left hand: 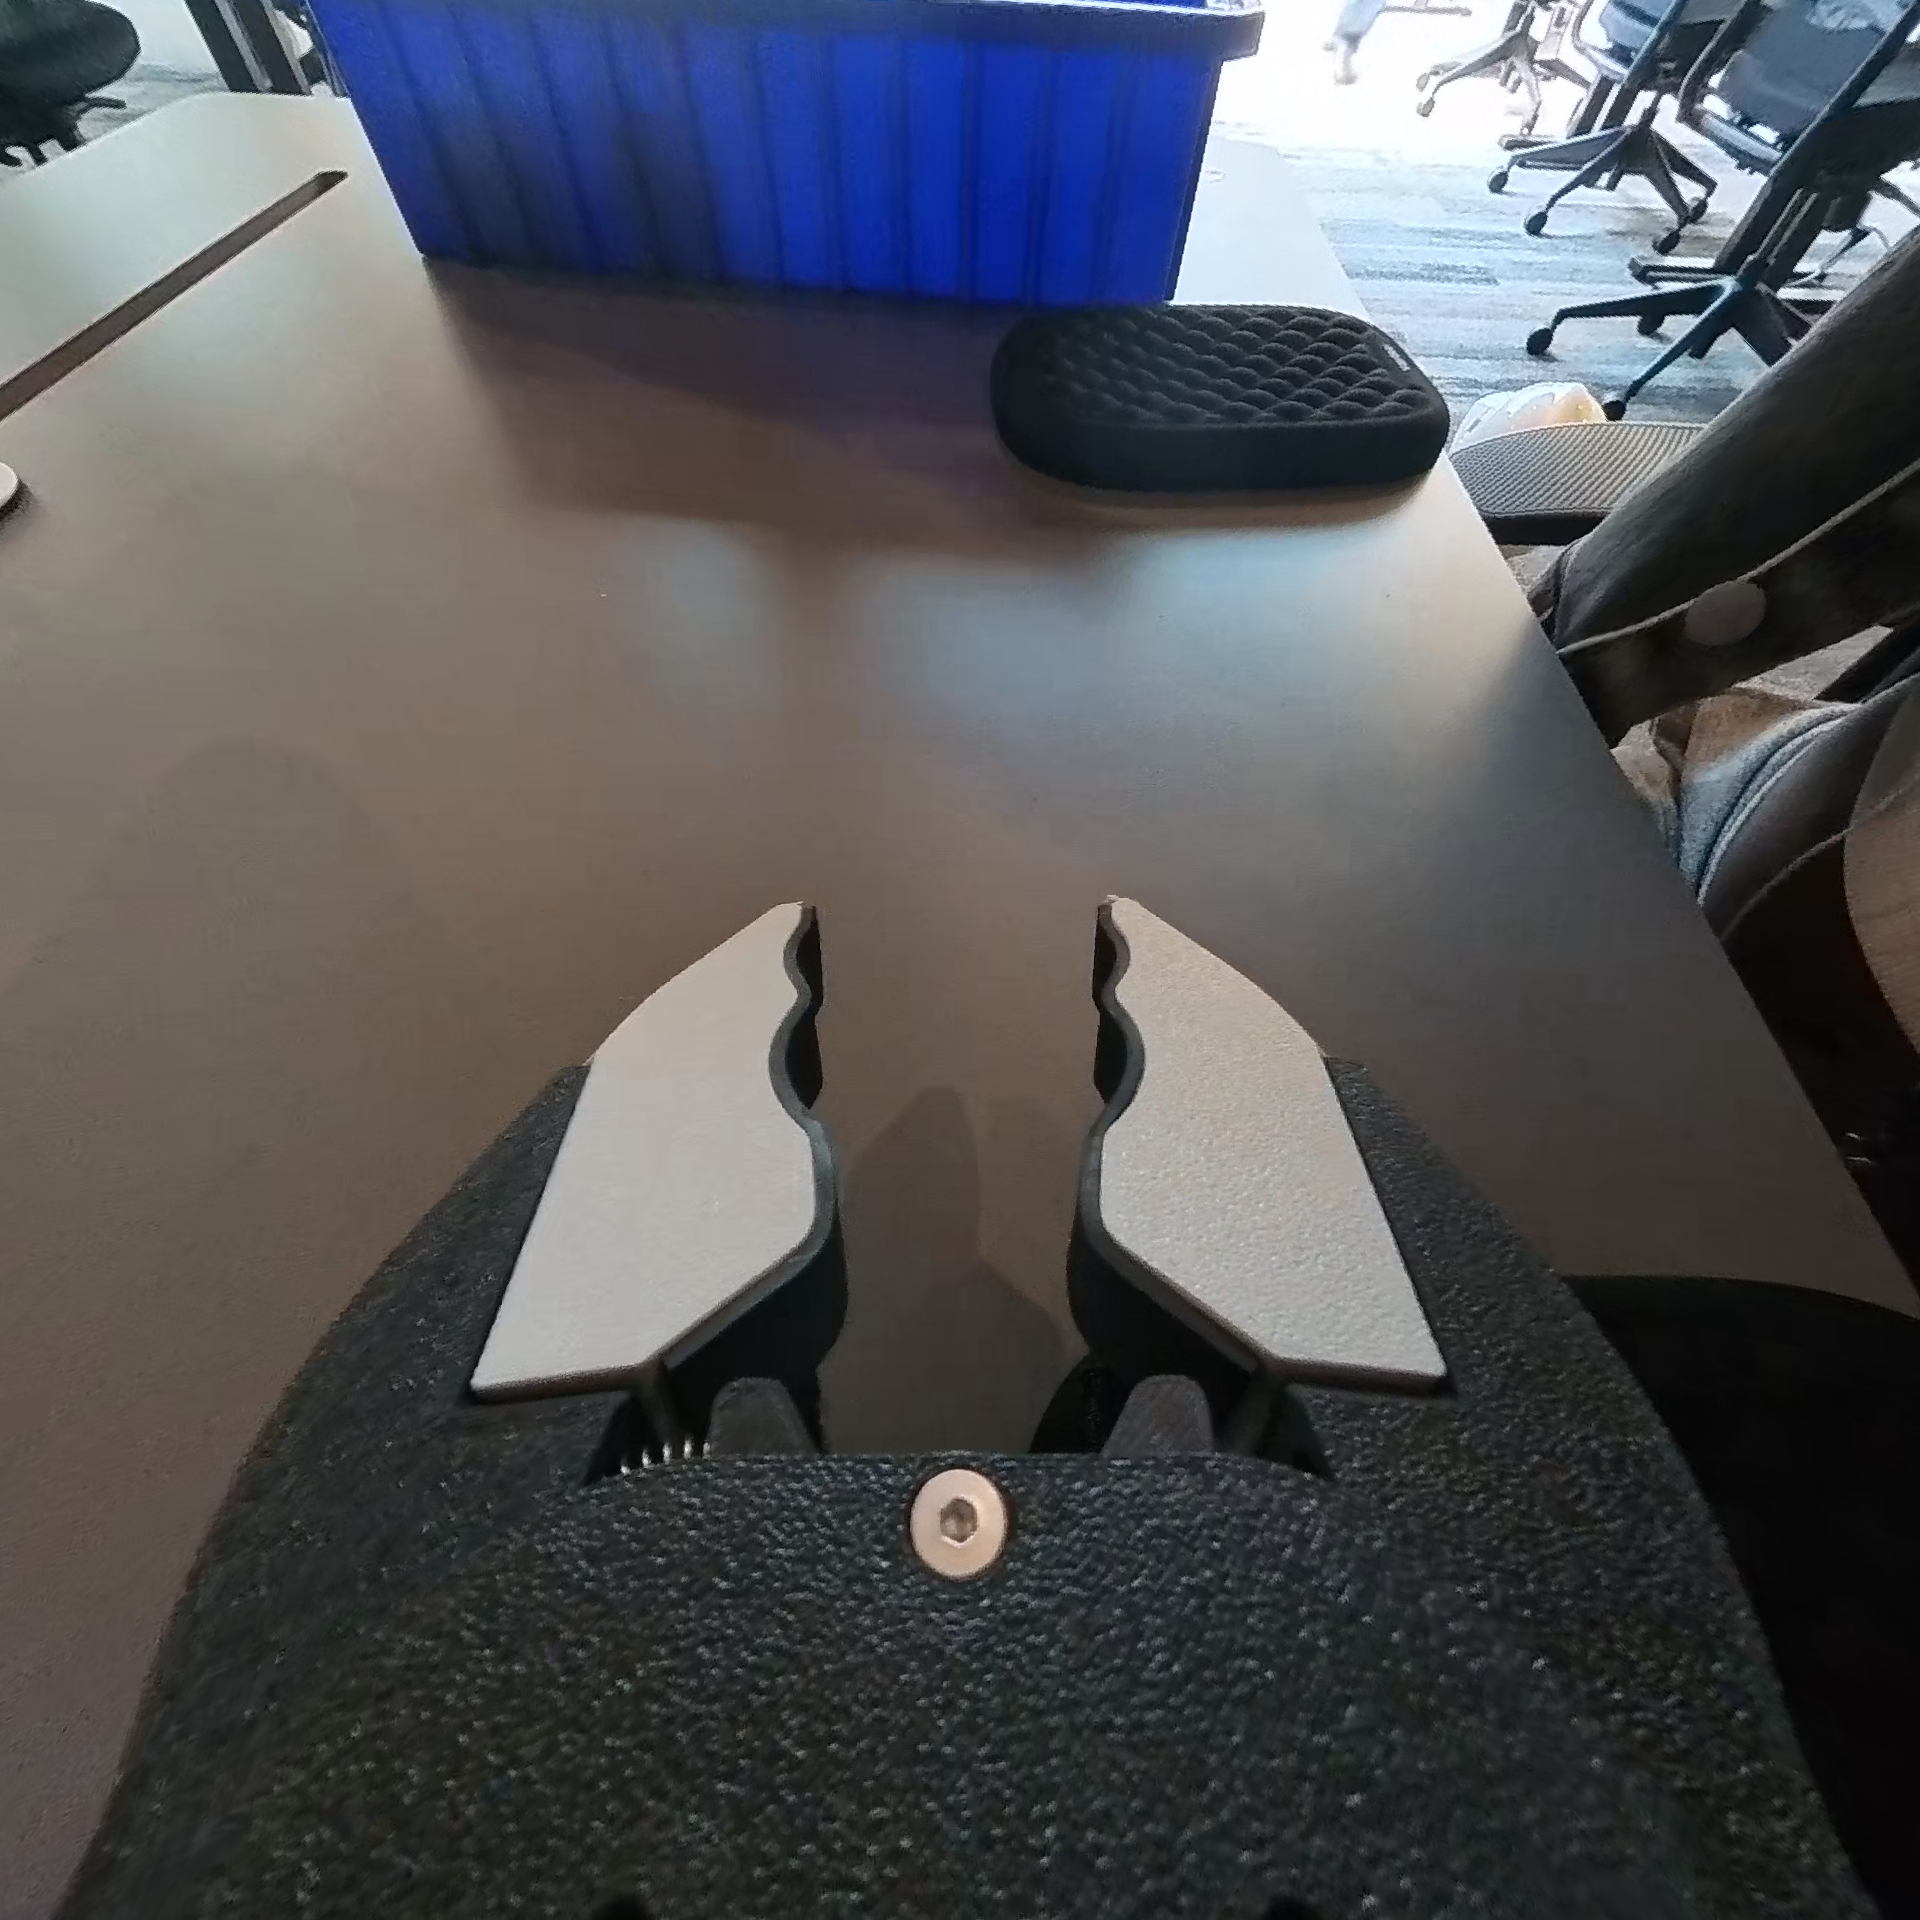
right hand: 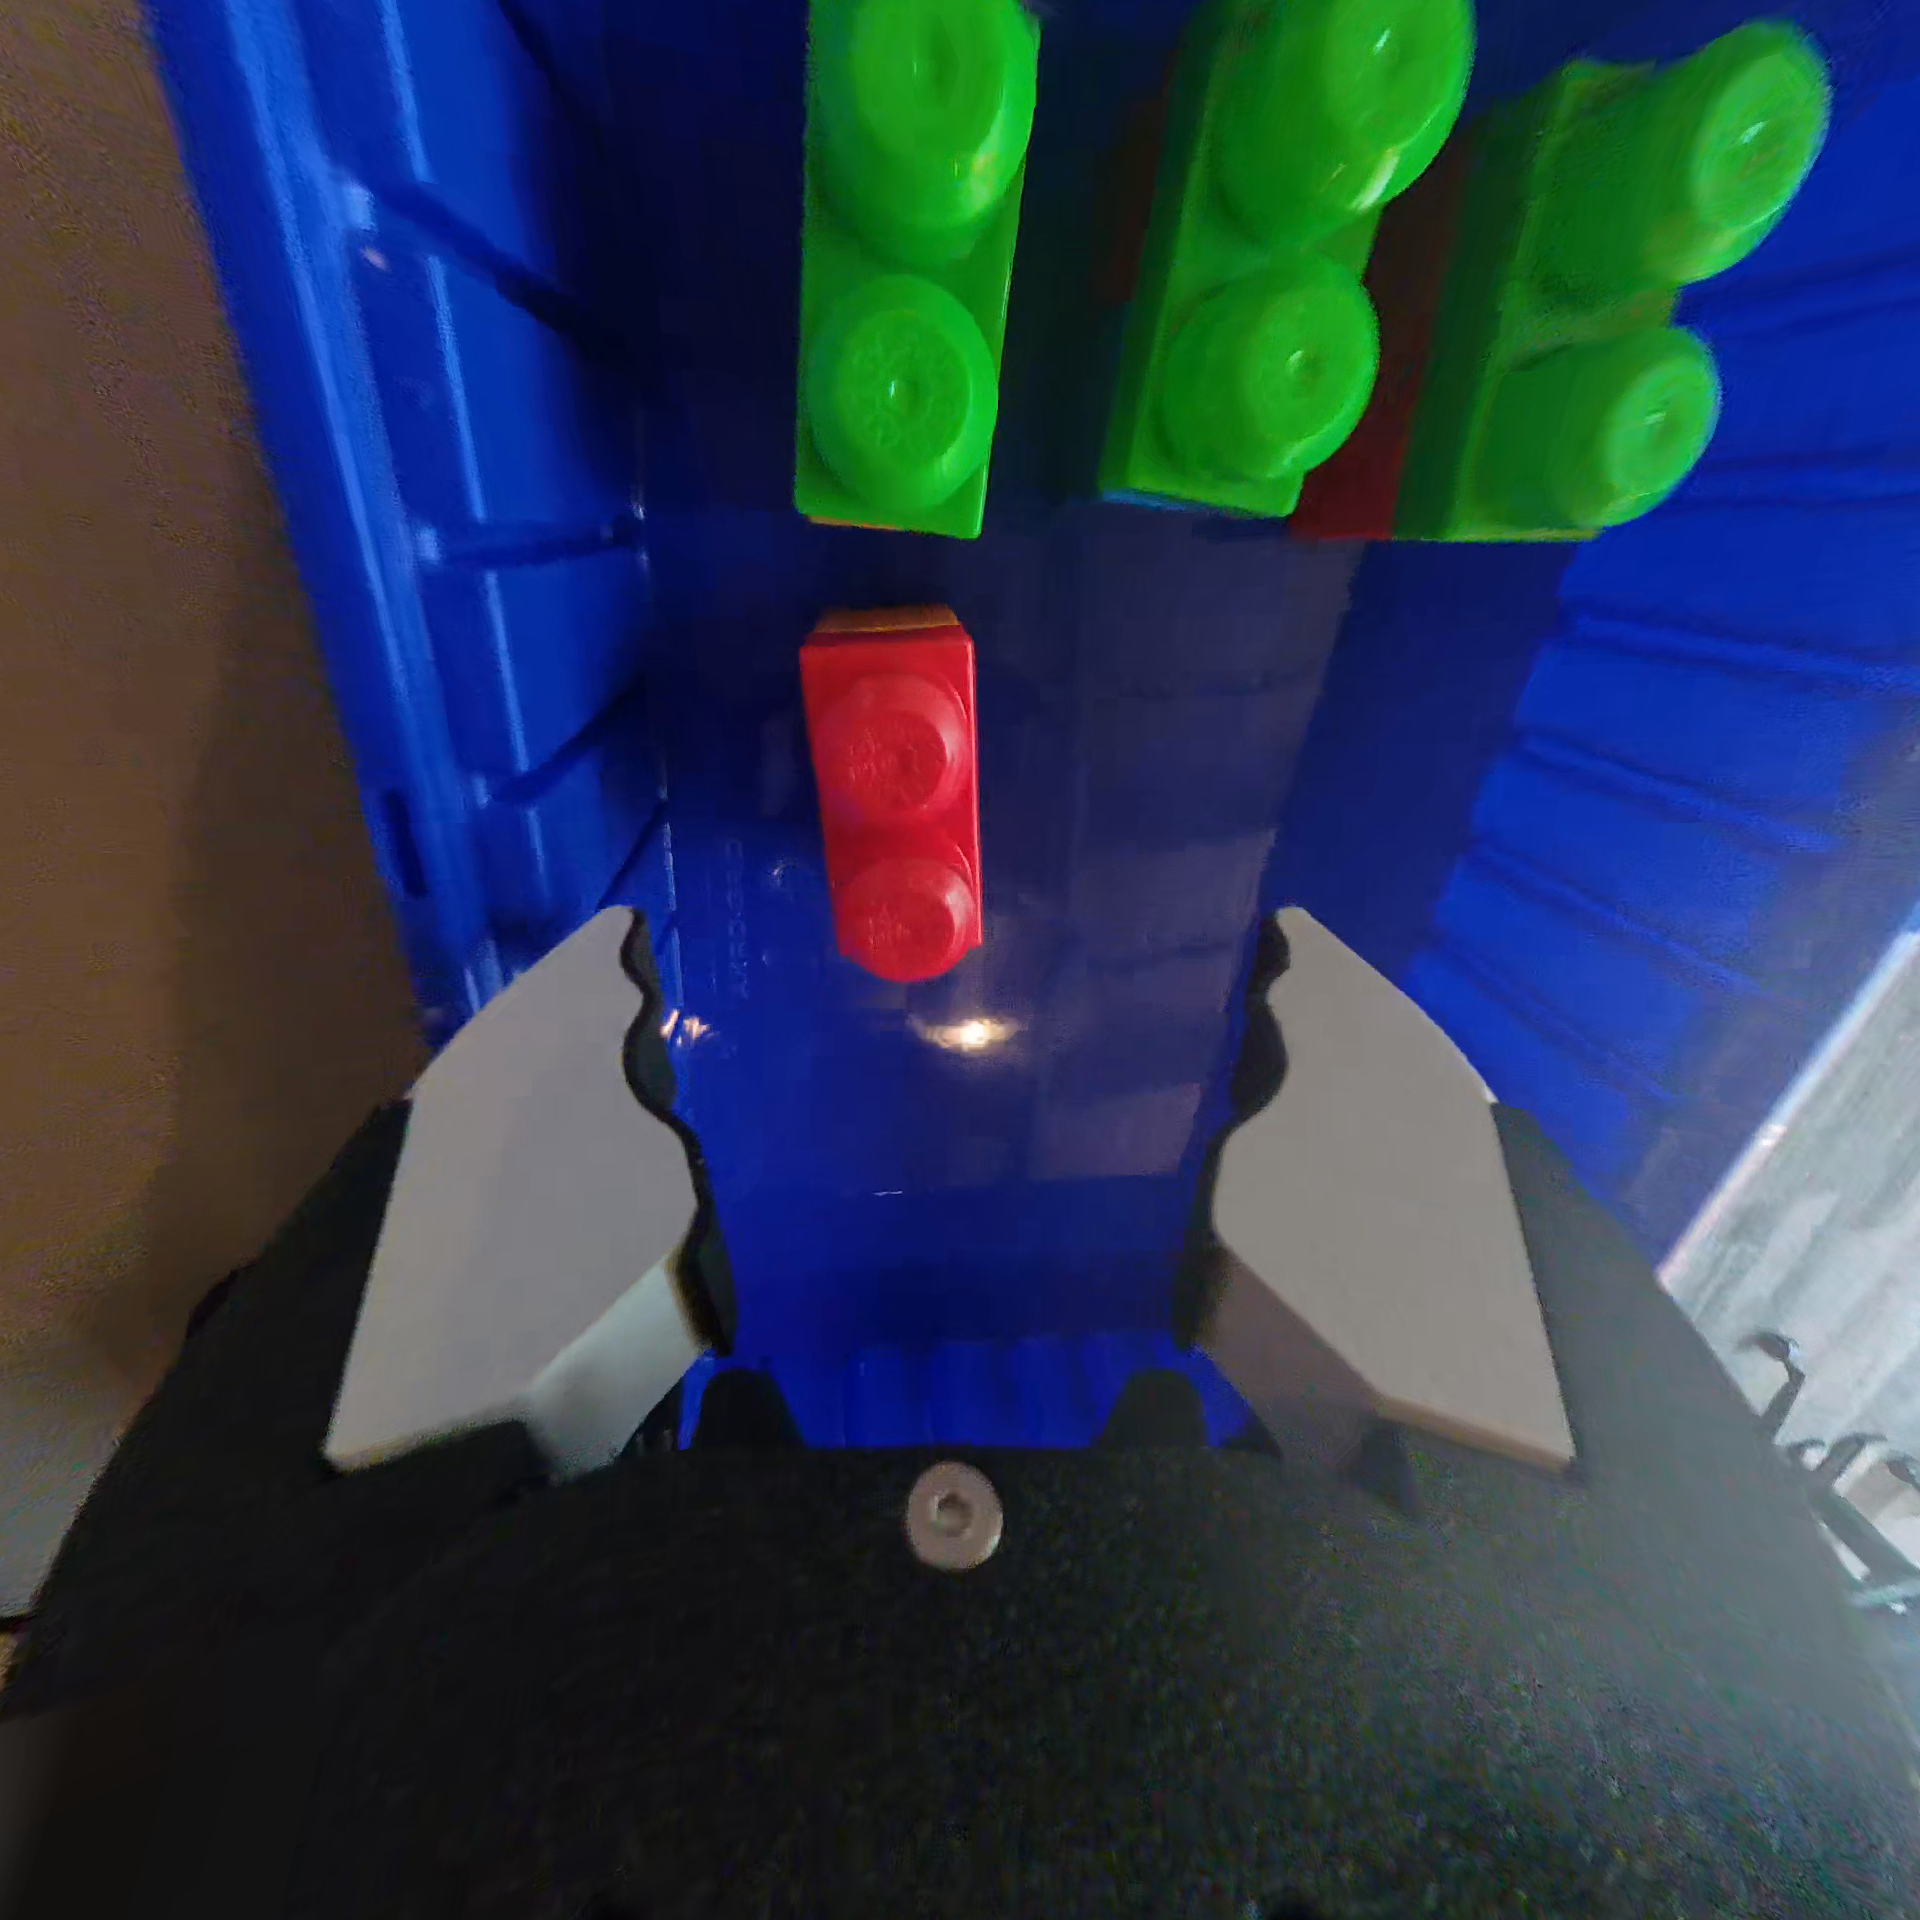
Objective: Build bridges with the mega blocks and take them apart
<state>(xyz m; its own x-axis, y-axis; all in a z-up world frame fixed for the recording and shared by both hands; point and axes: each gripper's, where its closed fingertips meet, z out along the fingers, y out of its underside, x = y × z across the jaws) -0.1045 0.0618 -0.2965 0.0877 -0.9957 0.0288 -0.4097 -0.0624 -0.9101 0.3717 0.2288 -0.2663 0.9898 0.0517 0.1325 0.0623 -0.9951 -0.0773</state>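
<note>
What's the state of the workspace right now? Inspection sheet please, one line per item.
Surface: dark table, bare in front of the left gripper.
Job's things: blue bin at the table's far end; inside it a red block and three green blocks, studs facing the camera.
Clutter: black cushioned pad beside the bin, near the table's right edge.
Grippers: left gripper jaws open, empty, low over the table; right gripper jaws open, empty, pointing into the bin toward the red block.
Cables: nothing seen.
Surroundings: office chairs on carpet beyond the table.
</note>
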